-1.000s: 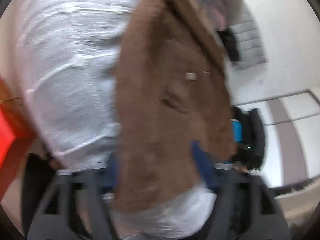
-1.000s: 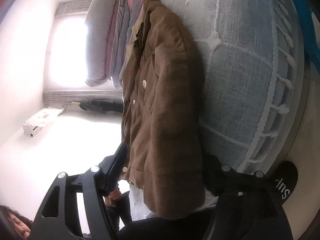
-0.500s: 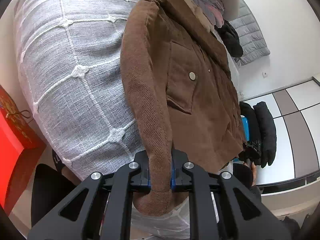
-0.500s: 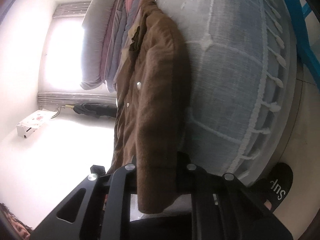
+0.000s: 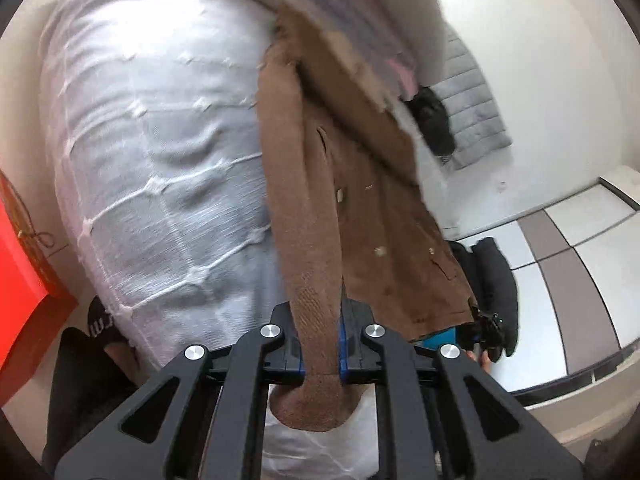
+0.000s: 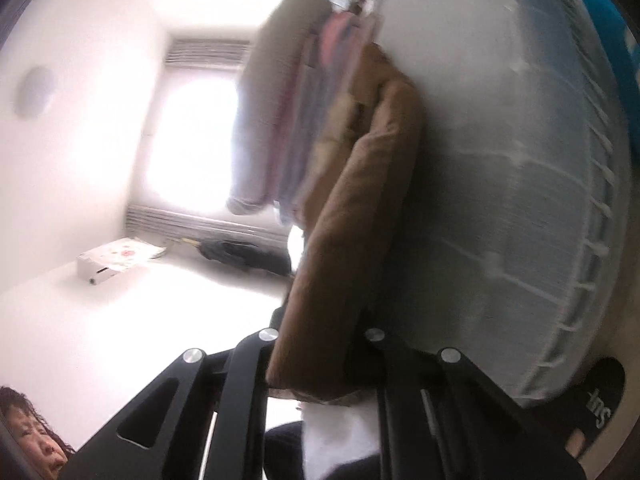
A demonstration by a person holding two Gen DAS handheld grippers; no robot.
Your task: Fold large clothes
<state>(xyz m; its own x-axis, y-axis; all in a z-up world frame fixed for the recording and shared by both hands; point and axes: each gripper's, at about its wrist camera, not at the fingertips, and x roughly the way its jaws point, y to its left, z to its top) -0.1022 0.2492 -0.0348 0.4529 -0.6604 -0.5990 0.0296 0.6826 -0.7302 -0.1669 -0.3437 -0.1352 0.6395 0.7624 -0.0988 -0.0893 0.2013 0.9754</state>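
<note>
A brown corduroy jacket (image 5: 360,216) lies on a grey-white quilted bed cover (image 5: 160,184). My left gripper (image 5: 320,354) is shut on the cuff end of one sleeve, which runs up from the jaws to the jacket's shoulder. In the right wrist view my right gripper (image 6: 320,344) is shut on the other brown sleeve (image 6: 340,240), which lies along the cover (image 6: 520,200). Both views are blurred by motion. The jacket's snap buttons show in the left wrist view.
A pile of pink, grey and striped clothes (image 5: 380,20) lies beyond the jacket. A red box (image 5: 24,280) stands at the left. Black garments (image 5: 496,280) and a wardrobe are at the right. A slipper (image 6: 592,404), a bright window (image 6: 192,140) and a person's face (image 6: 32,436) show.
Both grippers have closed on the jacket's sleeves and pulled them taut. The sleeves now stretch up from the jaws, and both cameras have swung, blurring the views.
</note>
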